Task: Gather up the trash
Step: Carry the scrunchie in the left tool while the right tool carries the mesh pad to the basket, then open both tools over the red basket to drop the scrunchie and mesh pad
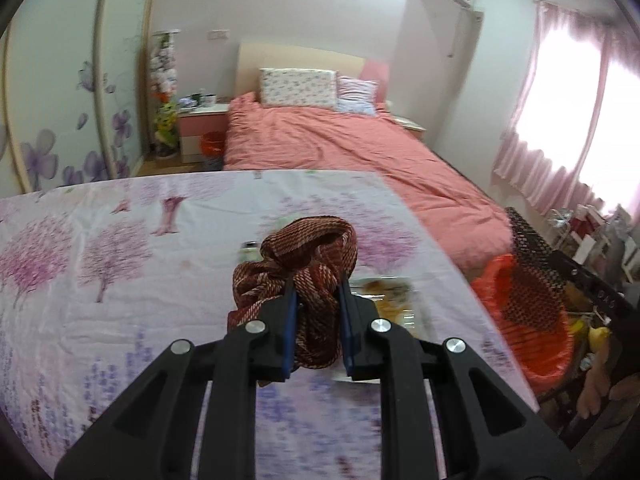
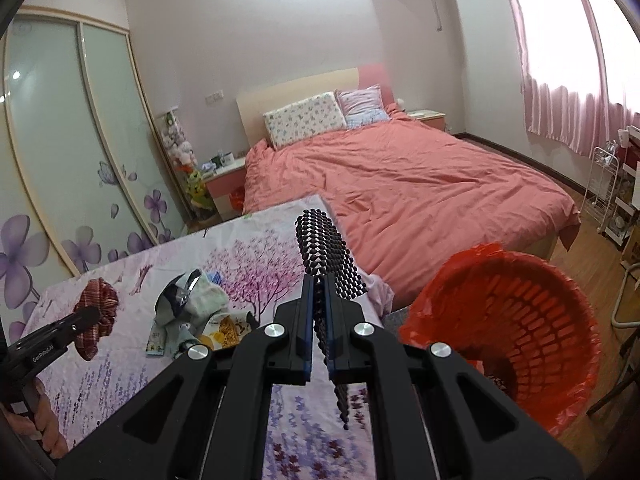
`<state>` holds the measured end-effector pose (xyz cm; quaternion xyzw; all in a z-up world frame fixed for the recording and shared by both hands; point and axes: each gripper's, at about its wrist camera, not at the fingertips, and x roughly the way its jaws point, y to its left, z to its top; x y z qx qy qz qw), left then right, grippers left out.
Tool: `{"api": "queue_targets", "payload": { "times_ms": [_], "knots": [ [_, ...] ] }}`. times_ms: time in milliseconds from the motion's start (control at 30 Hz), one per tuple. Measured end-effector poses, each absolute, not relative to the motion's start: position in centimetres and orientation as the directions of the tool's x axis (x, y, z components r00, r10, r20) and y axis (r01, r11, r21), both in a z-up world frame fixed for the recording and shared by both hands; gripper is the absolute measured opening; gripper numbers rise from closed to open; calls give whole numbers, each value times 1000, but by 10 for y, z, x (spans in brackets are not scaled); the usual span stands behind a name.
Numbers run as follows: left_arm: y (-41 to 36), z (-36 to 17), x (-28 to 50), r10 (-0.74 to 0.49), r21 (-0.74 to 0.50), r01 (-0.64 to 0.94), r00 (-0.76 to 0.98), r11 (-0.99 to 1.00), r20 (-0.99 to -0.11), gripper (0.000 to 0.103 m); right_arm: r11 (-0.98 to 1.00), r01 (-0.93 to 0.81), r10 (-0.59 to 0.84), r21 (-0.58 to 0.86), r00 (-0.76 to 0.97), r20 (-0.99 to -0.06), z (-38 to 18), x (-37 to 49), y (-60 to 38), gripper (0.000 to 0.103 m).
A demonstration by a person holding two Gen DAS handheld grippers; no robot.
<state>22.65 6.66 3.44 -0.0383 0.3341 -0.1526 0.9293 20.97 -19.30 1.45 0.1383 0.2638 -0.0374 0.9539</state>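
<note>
My left gripper point(image 1: 318, 300) is shut on a crumpled dark red patterned cloth point(image 1: 304, 256), held above the table with the floral cover point(image 1: 120, 280). From the right wrist view the same cloth point(image 2: 98, 312) and the left gripper point(image 2: 86, 316) appear at the far left. My right gripper point(image 2: 319, 300) is shut on a piece of black mesh netting point(image 2: 324, 252) that sticks up past the fingertips and hangs down behind them. An orange-red basket lined with a red bag point(image 2: 520, 340) stands just right of the table; the black mesh partly covers the basket point(image 1: 532, 320) in the left wrist view.
Snack wrappers and a foil packet point(image 2: 192, 308) lie on the table, and a yellow wrapper point(image 1: 392, 304) lies just beyond the left gripper. A bed with a salmon duvet point(image 2: 400, 184) is behind the table. A wire rack point(image 2: 612, 192) stands at the right wall. A person's hand point(image 2: 40, 420) holds the left gripper's handle.
</note>
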Motion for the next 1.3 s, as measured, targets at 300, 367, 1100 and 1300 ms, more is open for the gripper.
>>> {"api": "queue_targets", "payload": {
  "times_ms": [300, 367, 1100, 1300],
  "knots": [
    [-15, 49, 210, -466, -220, 422, 668, 879, -580, 18, 948, 206, -69, 244, 878, -473, 22, 185, -232, 5],
    [-38, 51, 206, -499, -223, 463, 647, 858, -576, 18, 945, 219, -83, 243, 880, -468, 22, 183, -238, 5],
    [-217, 16, 192, -657, -228, 699, 438, 678, -614, 19, 881, 355, -189, 312, 870, -456, 0, 157, -328, 5],
    [-245, -1, 199, -655, -231, 710, 406, 665, -637, 20, 868, 370, -190, 331, 863, -469, -10, 159, -341, 5]
  ]
}}
